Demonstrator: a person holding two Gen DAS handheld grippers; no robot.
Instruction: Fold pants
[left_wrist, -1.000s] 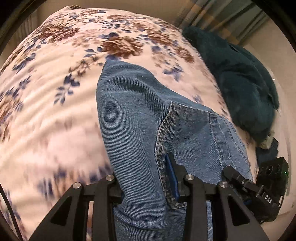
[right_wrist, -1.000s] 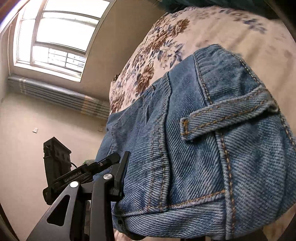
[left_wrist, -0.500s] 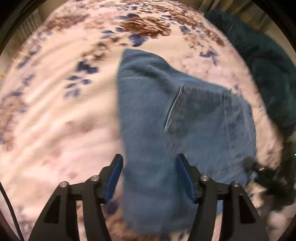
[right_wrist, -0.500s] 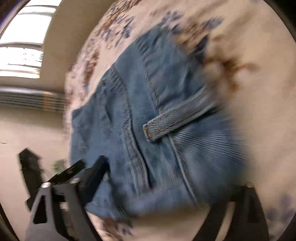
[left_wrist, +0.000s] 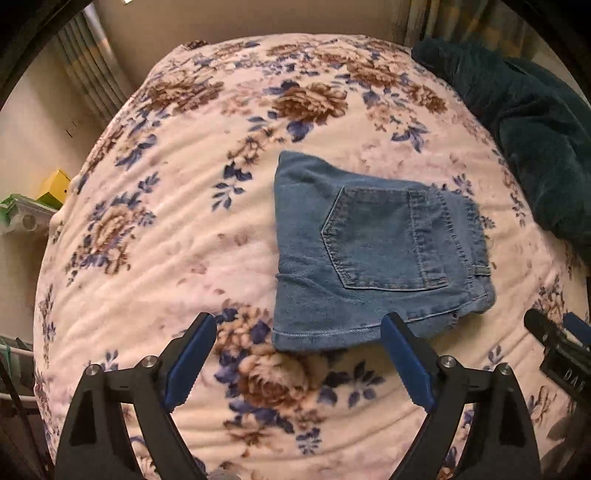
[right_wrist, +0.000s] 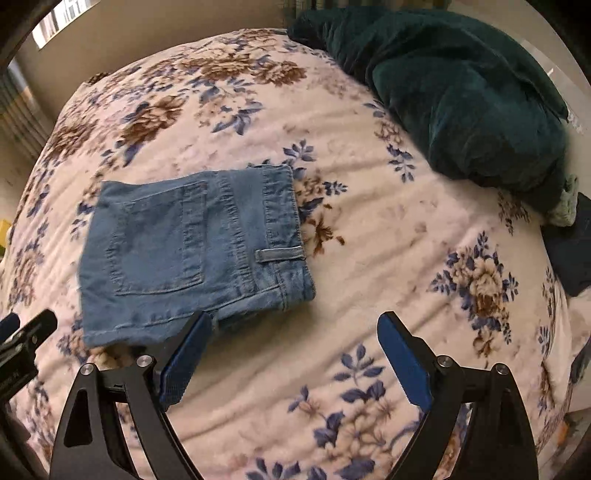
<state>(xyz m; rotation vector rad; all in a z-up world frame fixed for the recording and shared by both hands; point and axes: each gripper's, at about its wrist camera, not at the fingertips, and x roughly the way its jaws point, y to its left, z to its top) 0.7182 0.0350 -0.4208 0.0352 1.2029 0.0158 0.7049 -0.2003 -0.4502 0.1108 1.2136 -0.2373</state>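
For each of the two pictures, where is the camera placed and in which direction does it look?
Left wrist: sits on the left gripper, looking steeply down on the folded jeans on the floral blanket; its own open blue-padded fingers show, plus part of the other gripper at the right edge.
Right wrist: sits on the right gripper, looking down from the jeans' waistband side; its own open fingers show, nothing between them.
Shared: jeans, blanket, dark green cover.
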